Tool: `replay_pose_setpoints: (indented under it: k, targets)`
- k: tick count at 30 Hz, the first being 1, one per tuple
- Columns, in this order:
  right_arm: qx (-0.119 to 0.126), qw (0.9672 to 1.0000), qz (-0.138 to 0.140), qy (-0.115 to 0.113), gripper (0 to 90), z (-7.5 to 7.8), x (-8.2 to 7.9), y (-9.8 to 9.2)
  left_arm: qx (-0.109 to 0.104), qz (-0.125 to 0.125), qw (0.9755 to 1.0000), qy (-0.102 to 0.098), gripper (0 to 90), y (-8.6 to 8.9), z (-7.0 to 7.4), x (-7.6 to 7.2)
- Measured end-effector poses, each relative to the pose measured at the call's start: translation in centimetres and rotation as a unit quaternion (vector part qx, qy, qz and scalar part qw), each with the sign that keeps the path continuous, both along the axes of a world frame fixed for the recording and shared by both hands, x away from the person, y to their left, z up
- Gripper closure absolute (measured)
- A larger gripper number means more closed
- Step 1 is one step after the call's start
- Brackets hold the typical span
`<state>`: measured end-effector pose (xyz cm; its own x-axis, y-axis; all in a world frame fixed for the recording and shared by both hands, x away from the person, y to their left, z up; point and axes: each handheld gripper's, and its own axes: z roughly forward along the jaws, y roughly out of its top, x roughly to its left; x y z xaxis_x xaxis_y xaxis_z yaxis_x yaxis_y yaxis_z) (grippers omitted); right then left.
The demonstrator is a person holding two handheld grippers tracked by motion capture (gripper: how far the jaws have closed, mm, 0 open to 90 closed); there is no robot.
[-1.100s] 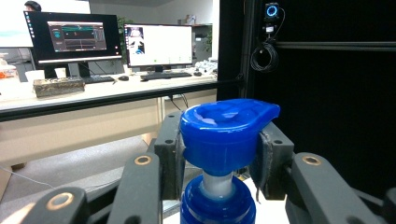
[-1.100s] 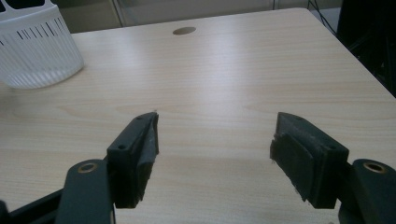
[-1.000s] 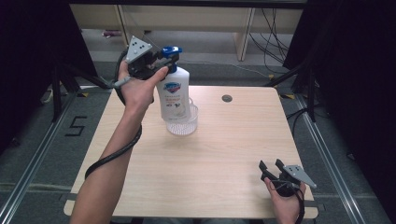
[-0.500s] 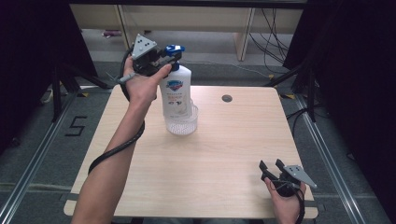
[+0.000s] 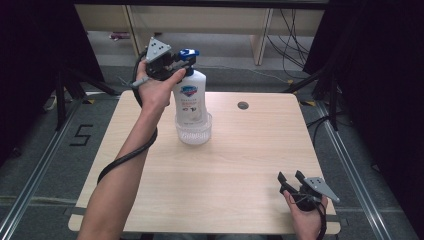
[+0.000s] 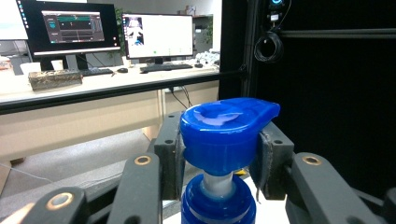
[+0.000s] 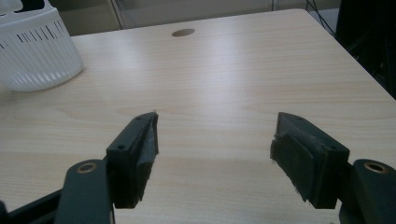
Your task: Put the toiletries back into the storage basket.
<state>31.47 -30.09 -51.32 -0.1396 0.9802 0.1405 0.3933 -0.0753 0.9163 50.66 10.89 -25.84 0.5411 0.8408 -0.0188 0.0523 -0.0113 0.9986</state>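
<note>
A white soap bottle (image 5: 192, 100) with a blue pump head (image 5: 188, 53) stands upright, its base inside a small white slotted basket (image 5: 194, 132) at the table's far middle. My left gripper (image 5: 184, 60) is shut on the pump head (image 6: 224, 135), one pad pressed on each side. My right gripper (image 5: 291, 181) rests open at the near right corner of the table, its pads (image 7: 142, 149) wide apart over bare wood. The white basket (image 7: 35, 49) stands at the upper left of the right gripper view.
The light wooden table (image 5: 240, 165) has a round cable hole (image 5: 243, 105) near its far edge. Beyond it stands a low shelf unit (image 5: 200, 20) with cables. A desk with monitors (image 6: 112, 32) lies far off in the left gripper view.
The left hand has lowered the bottle a little, so its base sits deeper in the basket. The right hand has stayed put.
</note>
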Motion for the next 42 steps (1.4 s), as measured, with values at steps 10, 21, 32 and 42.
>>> replay_pose_setpoints:
  k: [10,21,32,42]
  targets:
    - [0.006,1.0000,0.000,0.001,31.5,0.0,0.0,0.0,0.006,0.001,1.0000,0.007,59.7,-0.3,-1.0,0.6]
    - [0.009,1.0000,-0.003,0.003,31.4,0.0,0.0,0.0,0.018,-0.001,0.9998,0.008,59.6,-0.4,-2.6,1.2]
    - [0.007,1.0000,0.001,0.001,31.4,-0.1,0.0,0.0,0.029,-0.002,0.9995,0.016,59.7,-0.8,-3.9,1.5]
    - [0.005,1.0000,-0.001,0.001,31.2,0.0,0.0,0.0,0.037,-0.001,0.9989,0.029,59.6,-1.0,-5.3,1.8]
